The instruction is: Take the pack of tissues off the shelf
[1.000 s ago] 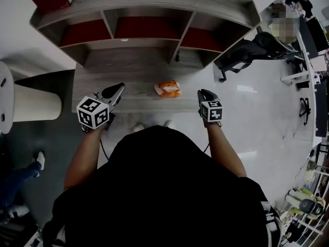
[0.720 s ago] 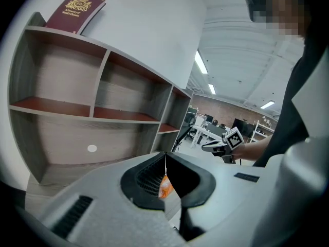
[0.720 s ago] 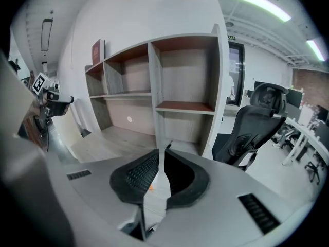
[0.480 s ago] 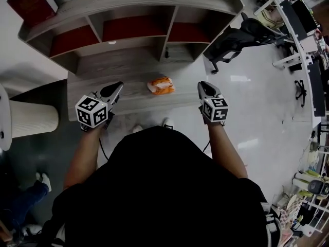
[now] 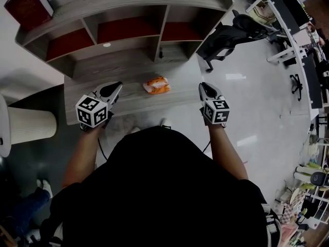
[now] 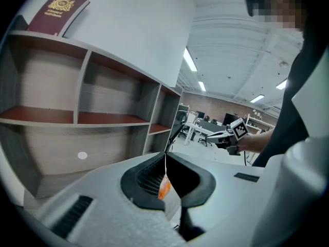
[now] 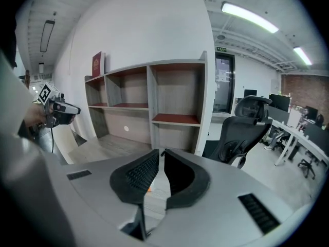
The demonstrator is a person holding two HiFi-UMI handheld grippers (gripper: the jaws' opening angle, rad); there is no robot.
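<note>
An orange and white pack of tissues [image 5: 157, 85] lies on the grey wooden bottom board of the shelf [image 5: 97, 104], near its front edge. My left gripper [image 5: 119, 85] hovers at that board's front, left of the pack, its jaws shut and empty. In the left gripper view a sliver of the orange pack [image 6: 163, 188] shows below the left gripper [image 6: 165, 154]. My right gripper [image 5: 203, 85] hangs over the floor, right of the board and the pack. In the right gripper view its jaws [image 7: 162, 151] meet at the tips with nothing between them.
The shelf has three open compartments with red-brown floors [image 5: 128, 30], and a dark red book [image 5: 28, 4] stands on top. A black office chair [image 5: 226, 35] stands to the right of the shelf. A white ribbed cylinder [image 5: 25, 125] is at the left. Desks fill the far right.
The head view has swung, so the shelf and the pack sit further left and higher in the picture. Both grippers hold about the same places before the person's body.
</note>
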